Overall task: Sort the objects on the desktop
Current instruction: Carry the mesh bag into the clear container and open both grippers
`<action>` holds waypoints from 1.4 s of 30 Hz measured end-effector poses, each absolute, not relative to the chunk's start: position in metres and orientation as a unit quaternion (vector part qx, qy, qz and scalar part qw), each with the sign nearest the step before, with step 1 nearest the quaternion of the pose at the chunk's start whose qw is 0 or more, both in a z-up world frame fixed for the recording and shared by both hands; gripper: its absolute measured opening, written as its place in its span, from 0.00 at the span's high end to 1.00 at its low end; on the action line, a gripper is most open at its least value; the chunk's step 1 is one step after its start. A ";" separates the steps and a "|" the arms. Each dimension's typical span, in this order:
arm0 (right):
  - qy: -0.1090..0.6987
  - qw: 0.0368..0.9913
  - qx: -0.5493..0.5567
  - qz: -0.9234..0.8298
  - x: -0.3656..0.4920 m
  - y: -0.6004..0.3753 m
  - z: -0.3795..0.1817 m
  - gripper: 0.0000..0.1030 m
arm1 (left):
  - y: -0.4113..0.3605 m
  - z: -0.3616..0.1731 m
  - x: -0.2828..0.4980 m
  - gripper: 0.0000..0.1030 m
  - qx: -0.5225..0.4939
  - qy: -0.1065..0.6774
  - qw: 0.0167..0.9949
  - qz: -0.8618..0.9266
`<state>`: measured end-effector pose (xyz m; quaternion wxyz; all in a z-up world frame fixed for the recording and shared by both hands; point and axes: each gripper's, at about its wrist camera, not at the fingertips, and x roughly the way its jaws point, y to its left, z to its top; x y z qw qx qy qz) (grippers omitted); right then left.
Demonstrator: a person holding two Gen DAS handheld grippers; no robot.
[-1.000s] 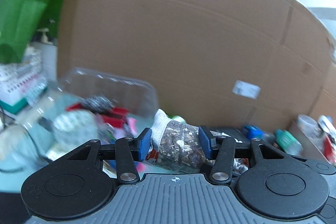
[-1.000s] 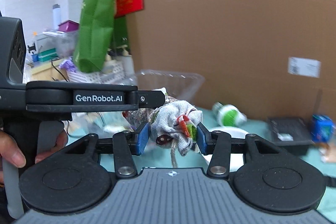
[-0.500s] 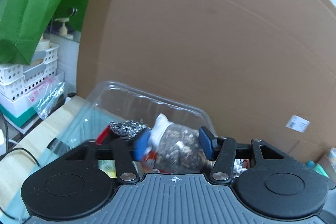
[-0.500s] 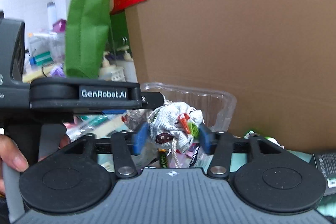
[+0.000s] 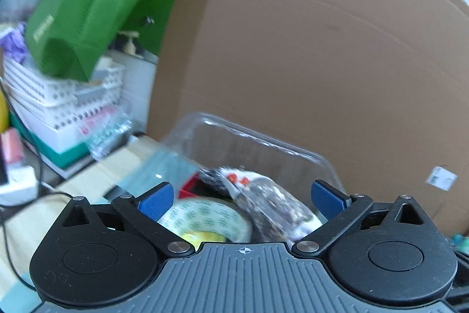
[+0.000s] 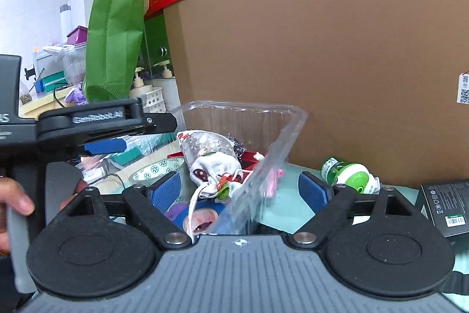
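Clear plastic pouch of dried brown herbs with a patterned white cloth end [image 5: 269, 201] lies inside the transparent plastic bin [image 5: 263, 143], resting against a roll of green-printed tape [image 5: 205, 217]. Both the left gripper [image 5: 243, 195] and the right gripper [image 6: 239, 189] have their jaws opening wide, with the pouch between the blue pads but free of them. Risk: the drawstring [image 6: 193, 206] hangs close to the right gripper and may snag a pad on withdrawal, dragging the pouch out.
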<state>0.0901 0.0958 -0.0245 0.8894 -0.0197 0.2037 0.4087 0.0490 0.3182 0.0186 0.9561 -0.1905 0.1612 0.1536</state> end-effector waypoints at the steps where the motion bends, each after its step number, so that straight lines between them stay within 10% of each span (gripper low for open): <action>1: 0.203 0.889 -0.020 0.409 0.090 0.096 -0.024 0.12 | 0.319 0.019 0.049 0.00 -0.188 0.150 0.958 0.155; 42: 0.232 0.883 -0.150 0.379 -0.015 0.052 -0.022 0.00 | 0.213 0.035 -0.066 0.00 -0.072 0.264 0.949 0.157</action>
